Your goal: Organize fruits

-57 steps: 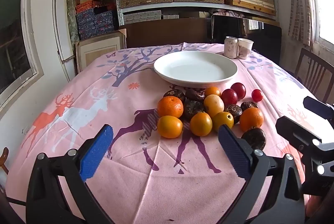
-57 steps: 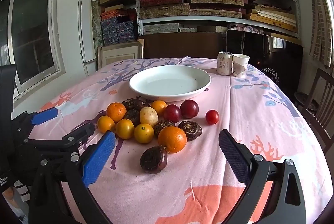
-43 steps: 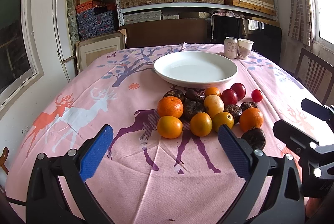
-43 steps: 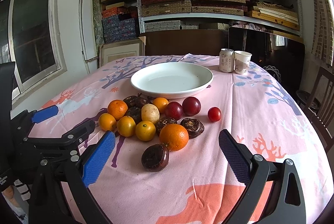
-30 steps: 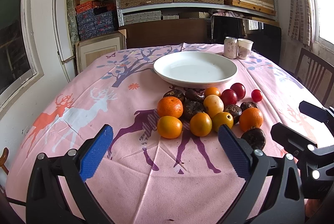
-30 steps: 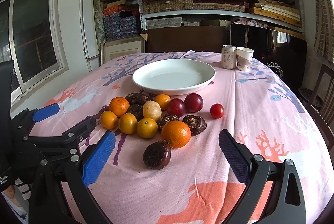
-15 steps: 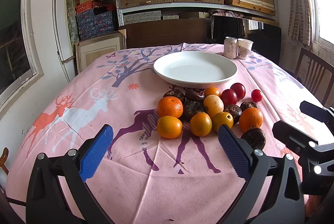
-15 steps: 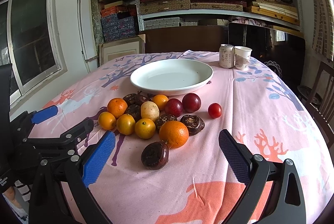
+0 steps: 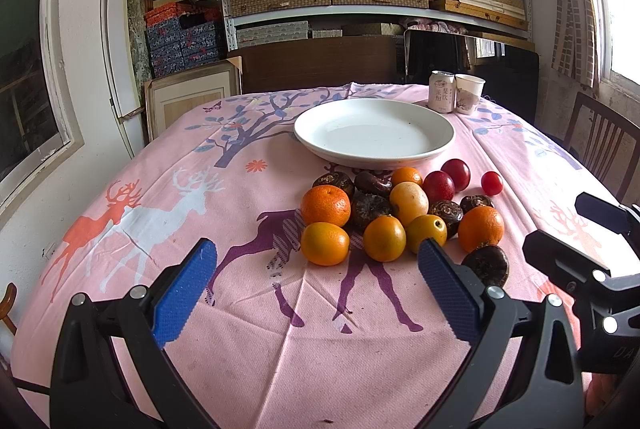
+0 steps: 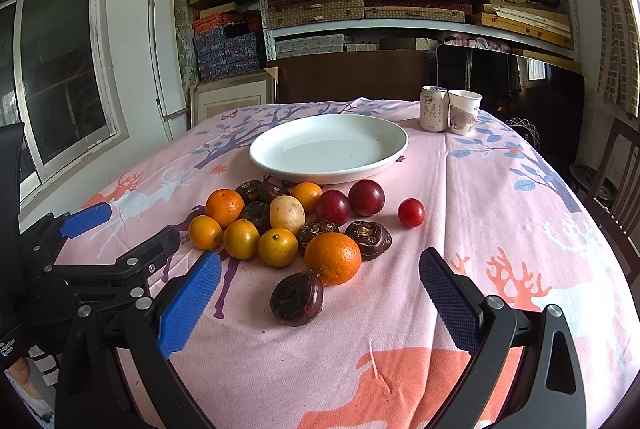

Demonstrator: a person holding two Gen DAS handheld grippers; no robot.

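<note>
Ahead of the left claw (image 9: 316,277), spread and empty, the fruit heap (image 9: 400,213) sits at twelve o'clock just short of the bare plate (image 9: 374,133), while from the right claw (image 10: 320,293), also spread, a dark fruit (image 10: 297,299) lies nearest, likely to roll if nudged off-centre.

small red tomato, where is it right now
In the right wrist view the small red tomato sits alone on the tablecloth, right of the two dark red plums.
</note>
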